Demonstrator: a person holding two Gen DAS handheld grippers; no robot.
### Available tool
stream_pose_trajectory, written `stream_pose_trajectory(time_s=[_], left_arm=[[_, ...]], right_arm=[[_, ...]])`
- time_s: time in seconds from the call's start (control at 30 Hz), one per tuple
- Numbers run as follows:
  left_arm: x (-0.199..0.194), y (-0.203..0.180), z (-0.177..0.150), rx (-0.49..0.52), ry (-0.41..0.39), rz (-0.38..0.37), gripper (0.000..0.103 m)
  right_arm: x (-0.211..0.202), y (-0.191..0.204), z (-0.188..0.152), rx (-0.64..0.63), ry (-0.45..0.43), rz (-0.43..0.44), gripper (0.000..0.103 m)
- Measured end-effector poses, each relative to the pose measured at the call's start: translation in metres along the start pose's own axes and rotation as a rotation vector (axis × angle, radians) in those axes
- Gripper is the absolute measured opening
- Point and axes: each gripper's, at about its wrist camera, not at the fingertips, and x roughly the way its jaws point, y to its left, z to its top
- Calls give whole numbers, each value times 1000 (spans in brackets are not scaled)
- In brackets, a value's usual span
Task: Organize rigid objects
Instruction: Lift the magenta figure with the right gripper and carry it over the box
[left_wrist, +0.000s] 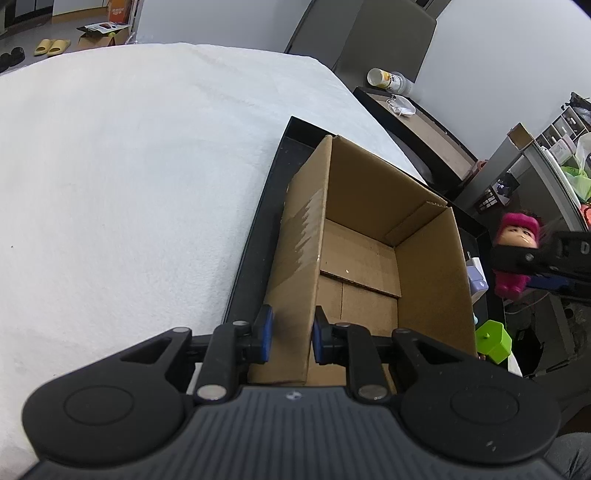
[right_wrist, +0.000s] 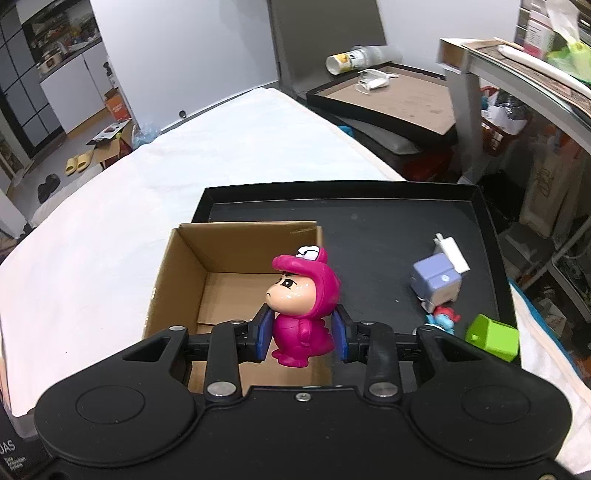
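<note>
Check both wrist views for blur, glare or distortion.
Left wrist view: pink hooded toy figure near the frame edge is motion-smeared, glossy tape on the brown cardboard box glares, fisheye bends the white tablecloth. Right wrist view: figure sharp, small highlights on its face.

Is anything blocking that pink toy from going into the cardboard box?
Nothing visible does. The right gripper holds the pink toy above the near rim of the open box, whose inside is bare. The left gripper clamps the box's near wall, at the edge, not over the opening.
</note>
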Motion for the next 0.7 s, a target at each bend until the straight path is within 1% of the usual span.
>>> stream_pose_trajectory(time_s=[0.27, 0.43, 0.6, 0.7], left_arm=[[1, 2, 2, -3, 1, -17, 20], [3, 7, 2, -20, 5, -41, 20], [4, 14, 3, -45, 7, -63, 20], [3, 16, 3, -56, 8, -70, 20]], right_arm=[[20, 22, 4, -35, 23, 0, 33], [31, 37, 5, -66, 38, -2, 33], [37, 52, 10, -92, 34, 4, 33], [35, 61, 14, -113, 11, 24, 34]])
